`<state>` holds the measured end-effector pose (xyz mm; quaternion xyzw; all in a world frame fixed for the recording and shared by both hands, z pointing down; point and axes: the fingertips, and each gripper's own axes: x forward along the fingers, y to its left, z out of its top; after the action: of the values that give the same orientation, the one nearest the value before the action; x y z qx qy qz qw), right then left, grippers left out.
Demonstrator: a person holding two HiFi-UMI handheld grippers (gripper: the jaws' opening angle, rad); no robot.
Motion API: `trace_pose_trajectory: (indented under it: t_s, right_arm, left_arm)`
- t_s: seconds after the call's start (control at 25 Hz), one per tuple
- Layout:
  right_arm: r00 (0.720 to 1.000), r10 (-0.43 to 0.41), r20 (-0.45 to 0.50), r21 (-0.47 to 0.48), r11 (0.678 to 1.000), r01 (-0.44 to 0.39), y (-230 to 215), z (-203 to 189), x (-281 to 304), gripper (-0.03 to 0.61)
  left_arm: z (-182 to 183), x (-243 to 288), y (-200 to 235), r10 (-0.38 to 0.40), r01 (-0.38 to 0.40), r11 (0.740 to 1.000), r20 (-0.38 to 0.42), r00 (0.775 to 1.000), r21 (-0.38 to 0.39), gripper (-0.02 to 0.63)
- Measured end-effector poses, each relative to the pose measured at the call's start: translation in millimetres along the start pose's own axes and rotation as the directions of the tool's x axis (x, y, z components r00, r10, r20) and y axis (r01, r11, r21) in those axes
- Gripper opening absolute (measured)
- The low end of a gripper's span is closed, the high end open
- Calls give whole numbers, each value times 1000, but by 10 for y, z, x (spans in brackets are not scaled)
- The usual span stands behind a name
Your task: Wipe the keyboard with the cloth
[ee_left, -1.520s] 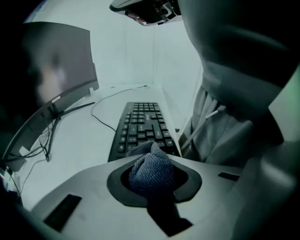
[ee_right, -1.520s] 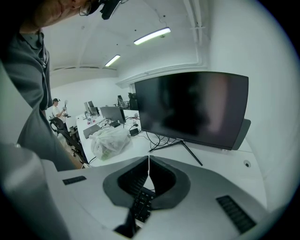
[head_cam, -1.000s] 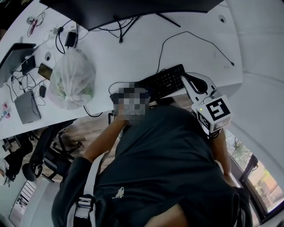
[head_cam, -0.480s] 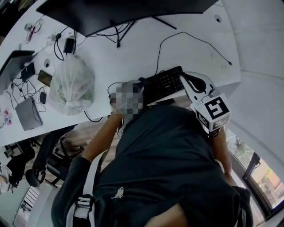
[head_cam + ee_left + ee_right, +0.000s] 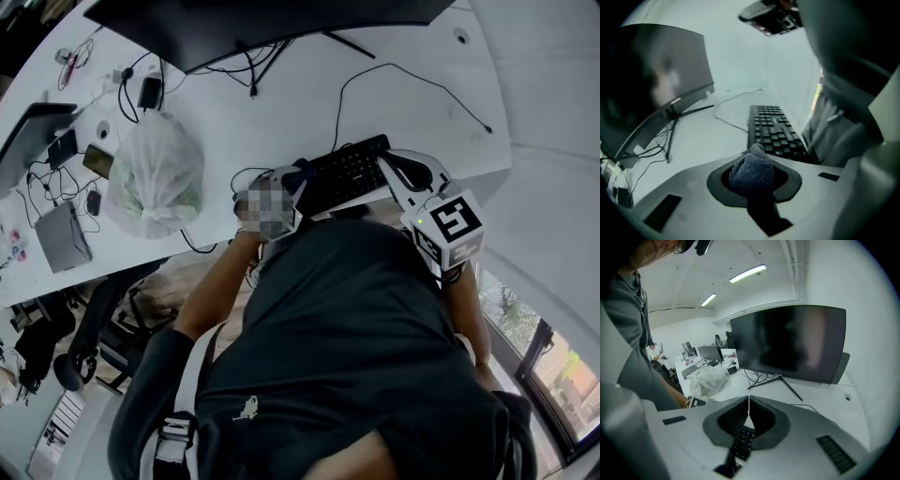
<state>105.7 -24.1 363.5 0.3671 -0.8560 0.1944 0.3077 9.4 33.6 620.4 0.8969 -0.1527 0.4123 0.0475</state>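
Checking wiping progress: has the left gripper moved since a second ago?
Yes, the left gripper edged forward toward the keyboard's left end, holding the cloth.

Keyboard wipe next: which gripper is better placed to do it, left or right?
Left. The left gripper is shut on the cloth, and the keyboard lies just ahead of its jaws. The right gripper is shut with nothing between its jaws.

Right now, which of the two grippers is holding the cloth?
The left gripper: its jaws are clamped on the bunched blue-grey cloth. The right gripper has its jaws shut together, empty.
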Motion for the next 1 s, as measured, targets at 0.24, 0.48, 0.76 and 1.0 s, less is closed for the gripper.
trace_pose_trajectory:
  t_s: [0.24, 0.48, 0.76, 1.0]
  right_arm:
    - [999, 34, -20, 41, 999, -33, 121, -217, 37, 9]
    - [988, 80, -133, 160, 985, -58, 71, -812, 126, 11]
    - [871, 337, -357, 302, 924, -233, 478, -1883, 468, 11]
    - [671, 606, -428, 565, 759, -324, 939, -2599, 698, 11]
  left_arm:
    - [-113, 5, -482, -58, 57, 998, -21, 998, -6, 60]
    - [-168, -11, -869, -134, 135, 990, -31, 990, 27, 60]
    - [-278, -150, 211, 77, -82, 994, -63, 995, -78, 60]
    - [-379, -212, -420, 6, -10, 997, -52, 999, -75, 60]
